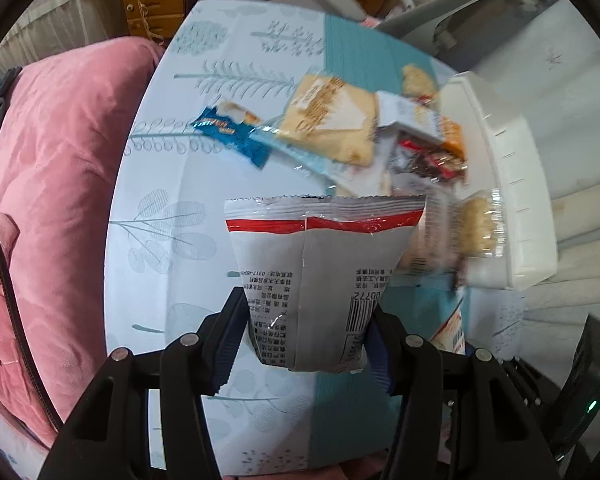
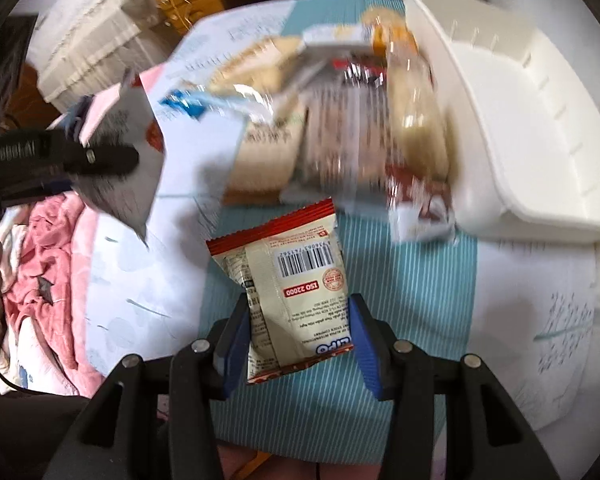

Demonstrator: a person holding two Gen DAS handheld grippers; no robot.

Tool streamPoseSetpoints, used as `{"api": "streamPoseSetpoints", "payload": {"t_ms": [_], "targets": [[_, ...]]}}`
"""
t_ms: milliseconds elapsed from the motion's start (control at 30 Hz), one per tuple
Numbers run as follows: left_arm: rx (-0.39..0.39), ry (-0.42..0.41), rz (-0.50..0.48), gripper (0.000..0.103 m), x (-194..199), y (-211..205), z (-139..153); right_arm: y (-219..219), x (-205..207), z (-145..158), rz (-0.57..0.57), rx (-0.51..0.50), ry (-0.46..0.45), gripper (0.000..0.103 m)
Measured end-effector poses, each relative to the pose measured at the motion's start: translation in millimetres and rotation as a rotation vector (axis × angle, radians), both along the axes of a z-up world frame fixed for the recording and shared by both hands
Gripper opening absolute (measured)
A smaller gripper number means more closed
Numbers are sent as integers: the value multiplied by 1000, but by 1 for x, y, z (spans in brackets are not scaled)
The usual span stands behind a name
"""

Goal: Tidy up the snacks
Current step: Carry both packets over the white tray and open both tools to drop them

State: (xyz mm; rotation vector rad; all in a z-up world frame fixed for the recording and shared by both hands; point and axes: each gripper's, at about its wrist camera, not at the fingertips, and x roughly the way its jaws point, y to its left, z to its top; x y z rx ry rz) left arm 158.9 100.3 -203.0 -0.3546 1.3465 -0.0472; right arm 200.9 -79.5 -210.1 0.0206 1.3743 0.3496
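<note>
Grey, red-banded snack packet (image 1: 314, 280) pinched in our left tongs (image 1: 304, 344); our right tongs (image 2: 296, 344) clamp a cream barcode sachet (image 2: 288, 292), both above the table (image 1: 172, 160) near the white bin (image 2: 512, 128)

Snack pile (image 1: 364, 132) crowds the white tray (image 1: 508, 184); tablecloth (image 1: 172, 184) left seems clear.
</note>
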Motion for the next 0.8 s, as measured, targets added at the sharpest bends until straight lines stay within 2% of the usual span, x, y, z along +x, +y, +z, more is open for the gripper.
{"api": "streamPoseSetpoints", "payload": {"t_ms": [167,267,400,567,800], "targets": [[-30,-95,33,53,-7,-18,28,-20,-5,30,47,68,-88,47],[-54,-151,60,54,-9,-32,44,-50,-24,44,65,103,-128,47],[-79,-214,85,54,-10,-56,63,-79,-29,59,92,132,-191,47],[-108,-269,104,54,-10,-91,82,-120,-31,78,105,136,-269,47],[-131,-327,78,54,-1,-148,97,-170,-22,90,107,114,-359,47]]}}
